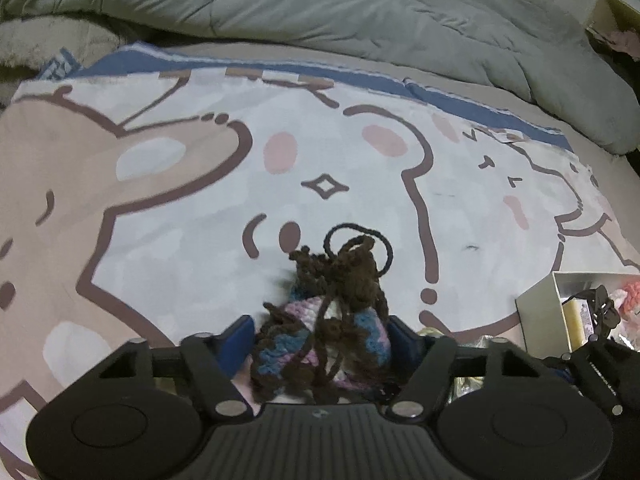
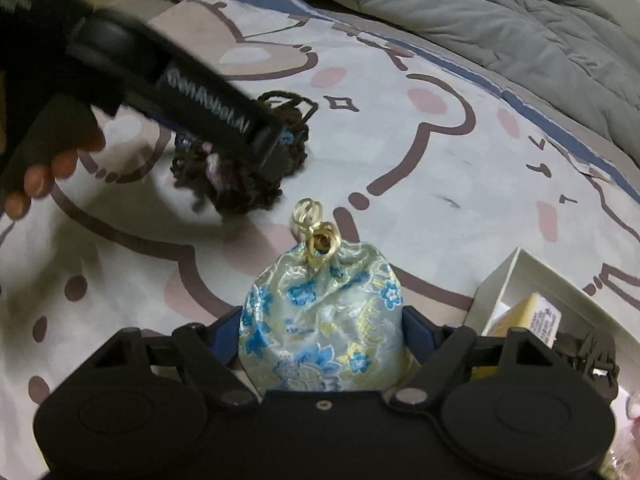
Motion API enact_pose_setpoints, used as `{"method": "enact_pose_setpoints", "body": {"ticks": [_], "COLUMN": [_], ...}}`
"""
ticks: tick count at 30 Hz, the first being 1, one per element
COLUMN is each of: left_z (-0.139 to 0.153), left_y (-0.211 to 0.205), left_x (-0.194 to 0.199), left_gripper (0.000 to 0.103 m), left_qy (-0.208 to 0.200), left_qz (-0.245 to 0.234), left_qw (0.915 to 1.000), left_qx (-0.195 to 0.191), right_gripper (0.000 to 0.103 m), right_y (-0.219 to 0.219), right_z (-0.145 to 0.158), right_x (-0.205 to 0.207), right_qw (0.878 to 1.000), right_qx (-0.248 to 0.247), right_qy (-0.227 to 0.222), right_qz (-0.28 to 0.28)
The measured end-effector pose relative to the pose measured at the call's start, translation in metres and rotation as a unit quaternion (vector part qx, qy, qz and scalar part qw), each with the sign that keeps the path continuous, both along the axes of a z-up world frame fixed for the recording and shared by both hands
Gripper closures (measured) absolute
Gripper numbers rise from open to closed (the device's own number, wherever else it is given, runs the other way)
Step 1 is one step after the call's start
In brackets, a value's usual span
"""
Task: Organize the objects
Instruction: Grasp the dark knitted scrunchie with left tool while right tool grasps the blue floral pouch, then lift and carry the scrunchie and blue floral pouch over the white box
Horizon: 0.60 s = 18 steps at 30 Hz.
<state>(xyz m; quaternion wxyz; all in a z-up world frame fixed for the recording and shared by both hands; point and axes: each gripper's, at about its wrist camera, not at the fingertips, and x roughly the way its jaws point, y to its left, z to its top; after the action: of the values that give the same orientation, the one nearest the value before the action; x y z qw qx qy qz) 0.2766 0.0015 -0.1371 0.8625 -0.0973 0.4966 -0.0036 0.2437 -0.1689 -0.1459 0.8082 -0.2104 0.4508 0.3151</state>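
While the brocade pouch (image 2: pixel 320 312) lies on the cartoon-print blanket (image 2: pixel 460 208), its long axis runs straight away from the right wrist camera, tied neck and gold cord (image 2: pixel 316 228) at the far end, rounded base toward the camera. It sits between the blue fingers (image 2: pixel 230 332) of the right hand-held gripper (image 2: pixel 322 332), which flank it closely on both sides; whether the pads press the fabric I cannot tell. Left of it, the crocheted pouch (image 1: pixel 324 332), pink, blue and white under loose brown yarn, lies on the same blanket, with its dark drawstring loop (image 1: pixel 356 240) on the far side. The left hand-held gripper (image 1: pixel 322 340) is at a middling gap, its fingers against both flanks, apparently gripping. From the right view, that tool slants down from upper left, a gloved hand (image 2: pixel 44 160) behind it, fingertips bare. A white box (image 2: pixel 516 292) holding a yellow packet (image 2: pixel 528 316) sits at right, near the brocade pouch. A grey quilt (image 1: pixel 360 12) lies bunched beyond the blanket.
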Motion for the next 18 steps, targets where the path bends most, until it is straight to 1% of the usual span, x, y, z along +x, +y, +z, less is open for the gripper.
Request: {"method": "enact_pose_setpoints", "body": {"ticks": [2, 4, 7, 10, 18], "left_z": [0.000, 0.003, 0.008, 0.013, 0.038], "left_y": [-0.001, -0.002, -0.002, 0.002, 0.022], "left_x": [-0.001, -0.002, -0.005, -0.011, -0.032], "left_gripper": [0.045, 0.051, 0.056, 0.059, 0.059], "left_qy": [-0.001, -0.004, -0.008, -0.010, -0.031], "left_qz": [0.002, -0.001, -0.004, -0.002, 0.011], "left_qw": [1.0000, 1.0000, 1.0000, 0.9999, 0.9994], "left_qx": [-0.001, 0.000, -0.001, -0.004, 0.010], "right_gripper": [0.026, 0.029, 0.033, 0.034, 0.035], "right_y": [-0.001, -0.002, -0.002, -0.003, -0.002], "right_z": [0.001, 0.003, 0.004, 0.009, 0.028], "right_x": [0.000, -0.001, -0.001, -0.002, -0.010], "right_qw": [1.000, 1.000, 1.000, 0.999, 0.997], "right_qx": [0.007, 0.014, 0.019, 0.029, 0.048], "right_qy": [0.002, 0.003, 0.004, 0.005, -0.016], "right_qz": [-0.009, -0.013, -0.018, -0.030, -0.050]}}
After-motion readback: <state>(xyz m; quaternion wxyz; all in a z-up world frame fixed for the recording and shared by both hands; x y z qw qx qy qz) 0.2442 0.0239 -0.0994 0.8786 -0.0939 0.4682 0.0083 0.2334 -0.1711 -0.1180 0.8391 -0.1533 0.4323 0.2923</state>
